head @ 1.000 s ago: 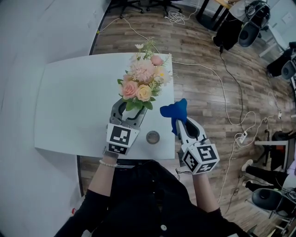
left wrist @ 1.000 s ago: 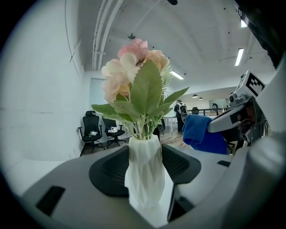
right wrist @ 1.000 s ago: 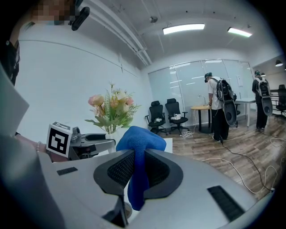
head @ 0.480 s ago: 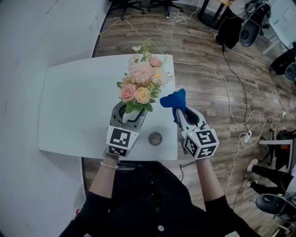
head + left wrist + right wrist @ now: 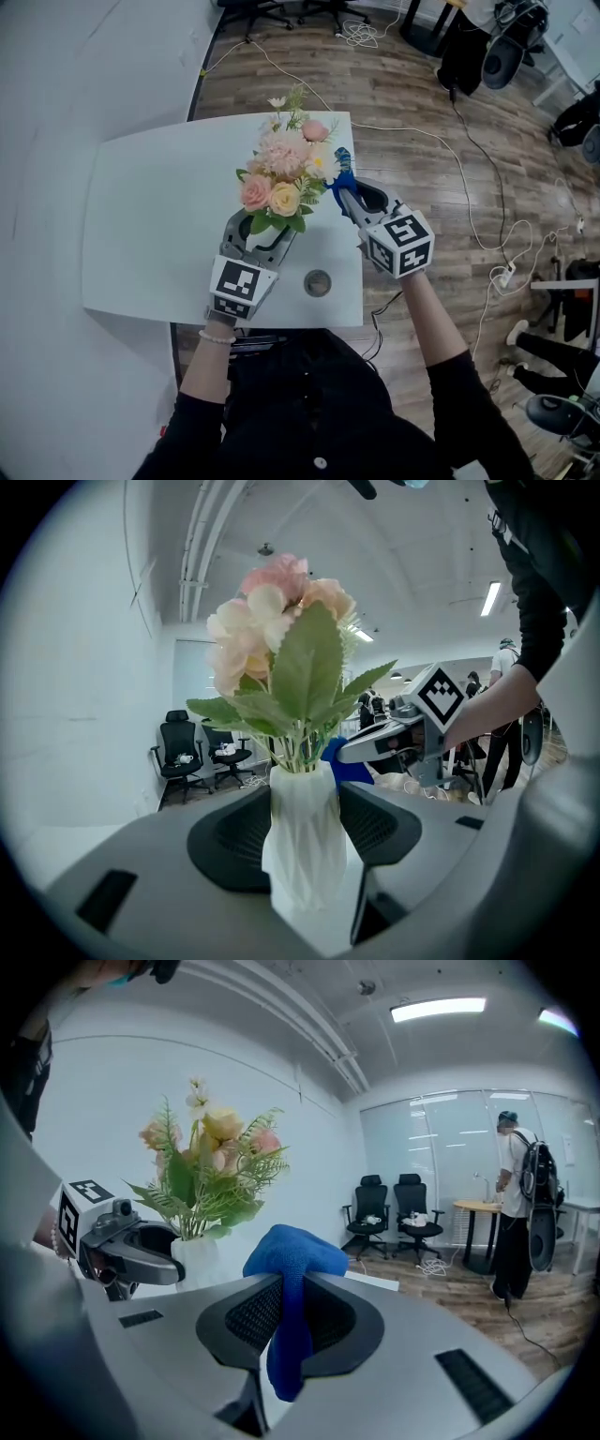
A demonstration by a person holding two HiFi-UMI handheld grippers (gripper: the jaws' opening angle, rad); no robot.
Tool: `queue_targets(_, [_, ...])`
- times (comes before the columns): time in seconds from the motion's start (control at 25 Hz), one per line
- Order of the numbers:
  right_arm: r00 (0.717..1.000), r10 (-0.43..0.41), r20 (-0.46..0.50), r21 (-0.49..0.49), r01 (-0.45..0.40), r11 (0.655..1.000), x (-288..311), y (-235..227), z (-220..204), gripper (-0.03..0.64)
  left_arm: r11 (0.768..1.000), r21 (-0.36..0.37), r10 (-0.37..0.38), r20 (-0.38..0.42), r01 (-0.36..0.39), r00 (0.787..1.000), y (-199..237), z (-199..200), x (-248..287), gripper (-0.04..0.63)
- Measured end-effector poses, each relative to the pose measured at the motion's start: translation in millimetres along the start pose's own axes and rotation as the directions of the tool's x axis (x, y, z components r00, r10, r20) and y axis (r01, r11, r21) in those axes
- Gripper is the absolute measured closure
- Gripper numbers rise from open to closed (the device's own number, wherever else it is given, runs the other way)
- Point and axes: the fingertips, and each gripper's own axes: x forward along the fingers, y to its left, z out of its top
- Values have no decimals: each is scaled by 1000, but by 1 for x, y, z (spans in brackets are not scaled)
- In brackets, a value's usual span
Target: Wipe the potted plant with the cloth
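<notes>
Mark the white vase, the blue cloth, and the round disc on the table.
white vase (image 5: 302,841), left gripper view, middle of its faceted body
blue cloth (image 5: 292,1252), right gripper view, its bunched upper fold
round disc (image 5: 318,282), head view, its centre

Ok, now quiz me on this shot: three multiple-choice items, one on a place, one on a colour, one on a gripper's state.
1. Where does the round grey disc lie?
A. On the table, near the person
B. On a shelf
C. In a drawer

2. What colour is the cloth in the right gripper?
A. White
B. Green
C. Blue

3. What is the left gripper doing?
A. Open, empty
B. Shut on the vase
C. Shut on the cloth

Answers:
1 A, the head view shows it on the white top.
2 C, blue folds hang between those jaws.
3 B, its jaws press both sides of the white vase.
</notes>
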Motion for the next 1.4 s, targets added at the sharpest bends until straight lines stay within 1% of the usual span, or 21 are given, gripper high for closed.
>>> queue_targets(0.08, [999,52,10,-18,-52,998,10,1,7,543,1000,4,-11,-6,11,1000,0,1,0,354])
queue_targets(0.16, [992,127,21,-40,-126,991,19,8,14,543,1000,5,-18,-9,18,1000,0,3,0,356])
queue_targets(0.24, [976,216,26,-74,-213,974,26,18,18,543,1000,4,-25,-11,25,1000,0,4,0,354])
queue_targets(0.32, [953,304,21,-109,-300,948,32,30,20,543,1000,5,-31,-12,31,999,0,4,0,354])
queue_targets(0.52, [872,489,-6,-151,-484,862,42,58,16,543,999,4,-33,-17,33,999,0,-2,-4,354])
queue_targets(0.6, [829,558,-33,-166,-555,815,44,64,13,543,999,4,-34,-18,34,999,1,-3,-2,354])
queue_targets(0.68, [782,618,-81,-188,-621,761,43,69,10,543,999,2,-36,-19,36,999,1,-3,0,354])
queue_targets(0.76, [742,658,-130,-213,-669,712,41,74,8,543,999,4,-36,-22,37,999,1,-1,1,354])
queue_targets(0.8, [728,668,-152,-224,-684,694,41,77,7,543,999,5,-36,-23,37,999,1,0,0,354])
queue_targets(0.92, [700,683,-209,-244,-714,657,43,81,2,543,999,4,-36,-28,37,999,0,1,0,355])
queue_targets(1.04, [683,688,-246,-243,-731,638,46,82,-4,543,999,5,-37,-36,37,999,0,2,-1,354])
queue_targets(1.16, [678,685,-268,-234,-735,636,51,81,-14,543,999,8,-36,-39,37,999,1,-1,1,354])
queue_targets(1.24, [680,681,-272,-224,-733,642,54,80,-20,543,999,7,-36,-40,37,999,1,-2,2,354])
queue_targets(1.4, [692,663,-286,-197,-720,666,55,76,-33,543,999,5,-39,-42,39,998,1,0,2,354])
